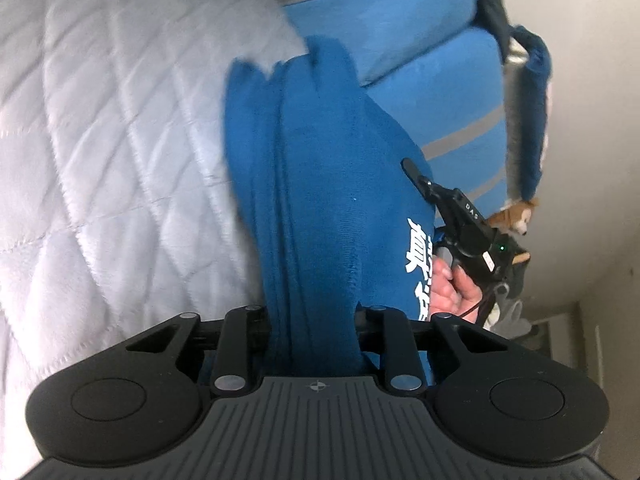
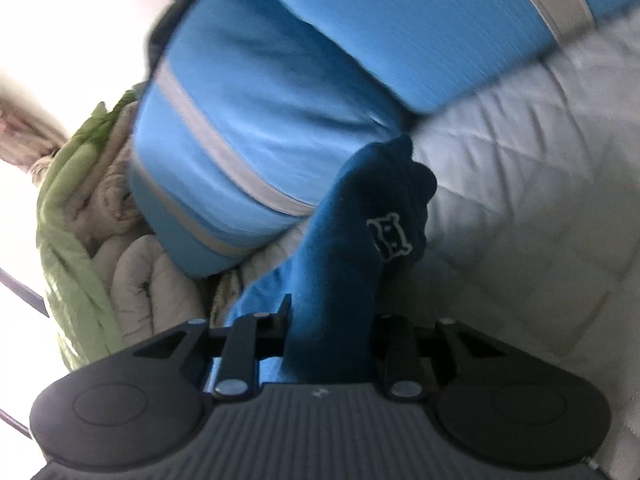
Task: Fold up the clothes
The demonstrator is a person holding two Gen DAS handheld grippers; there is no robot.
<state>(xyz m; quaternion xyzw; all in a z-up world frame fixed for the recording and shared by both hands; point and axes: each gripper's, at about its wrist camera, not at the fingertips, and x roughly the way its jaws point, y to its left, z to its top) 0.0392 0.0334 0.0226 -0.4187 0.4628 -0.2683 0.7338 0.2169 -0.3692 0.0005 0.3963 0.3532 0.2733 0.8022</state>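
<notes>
Both grippers pinch the dark blue garment [image 1: 304,184]: left gripper [image 1: 316,320] on bunched folds, right gripper [image 2: 332,320] beside the printed logo. It hangs above the quilted bed [image 1: 100,140], near the blue pillows [image 2: 260,100]. Keep even tension, spread it flat before creasing.

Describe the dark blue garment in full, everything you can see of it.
The dark blue garment is a soft knit-looking cloth, bunched into long folds rather than spread flat. It bears white printed lettering near one edge and, in the right wrist view, a small white outlined bear-like logo. The left gripper is shut on one bunched part and the right gripper on another, so it hangs between them over the white quilted bedding, in front of light blue cushions with grey stripes. How far it rests on the bedding is unclear.
</notes>
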